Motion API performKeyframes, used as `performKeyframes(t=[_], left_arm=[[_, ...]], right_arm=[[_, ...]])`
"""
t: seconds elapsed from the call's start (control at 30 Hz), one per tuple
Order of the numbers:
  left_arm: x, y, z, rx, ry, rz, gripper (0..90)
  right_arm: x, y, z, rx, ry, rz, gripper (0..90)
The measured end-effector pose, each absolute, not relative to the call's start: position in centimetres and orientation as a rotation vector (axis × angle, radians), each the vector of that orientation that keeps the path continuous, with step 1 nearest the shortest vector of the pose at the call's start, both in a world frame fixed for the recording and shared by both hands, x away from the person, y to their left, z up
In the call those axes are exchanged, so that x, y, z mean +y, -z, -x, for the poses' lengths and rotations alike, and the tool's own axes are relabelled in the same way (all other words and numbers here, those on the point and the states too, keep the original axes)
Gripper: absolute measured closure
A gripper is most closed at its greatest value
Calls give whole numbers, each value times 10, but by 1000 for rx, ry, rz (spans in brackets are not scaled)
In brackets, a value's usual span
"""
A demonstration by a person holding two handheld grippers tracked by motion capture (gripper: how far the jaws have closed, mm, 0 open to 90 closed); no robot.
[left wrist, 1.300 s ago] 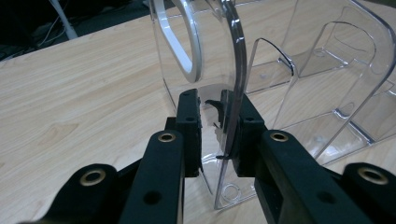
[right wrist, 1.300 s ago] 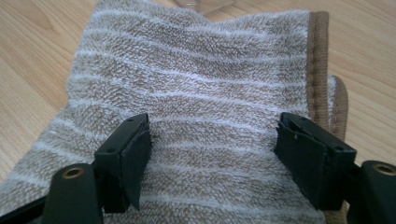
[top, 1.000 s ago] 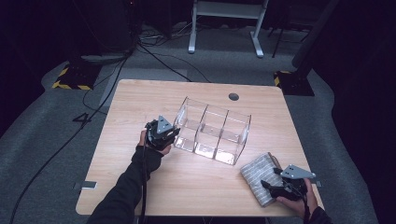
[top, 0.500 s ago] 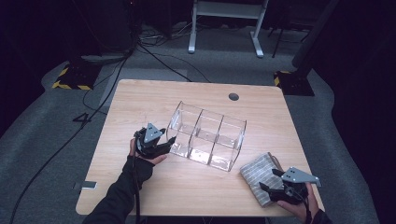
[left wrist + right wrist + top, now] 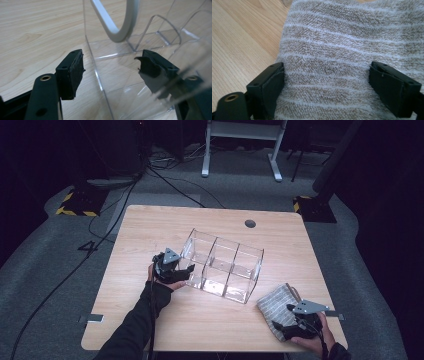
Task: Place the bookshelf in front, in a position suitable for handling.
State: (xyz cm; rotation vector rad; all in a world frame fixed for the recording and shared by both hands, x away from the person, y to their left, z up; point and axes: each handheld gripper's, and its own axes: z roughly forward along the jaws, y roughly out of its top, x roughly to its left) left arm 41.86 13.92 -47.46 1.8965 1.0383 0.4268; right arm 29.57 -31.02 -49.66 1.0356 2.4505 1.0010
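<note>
Clear three-compartment organizer (image 5: 222, 266) slid nearer; left gripper (image 5: 176, 271) fingers just opened

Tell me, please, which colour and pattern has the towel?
Beige-grey towel with thin white stripes, best seen in the right gripper view.

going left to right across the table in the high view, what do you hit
left hand-held gripper → clear three-compartment organizer → striped folded towel → right hand-held gripper
</note>
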Motion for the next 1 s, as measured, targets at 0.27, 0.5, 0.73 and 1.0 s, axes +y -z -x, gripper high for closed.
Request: performKeyframes(t=[0.27,0.5,0.73,1.0], left_arm=[[135,475,-428,1045,-431,-1876,529],[136,477,-428,1045,-454,-1889,714],[141,475,-423,1018,-472,-1920,785],[144,472,-402,1028,-487,-1944,775]], right_arm=[[-308,495,-298,2484,-978,-1017,210],[-308,490,-295,2486,-986,-964,577],[-310,489,-294,2462,-984,-966,671],[-312,485,-290,2408,-1025,-930,711]])
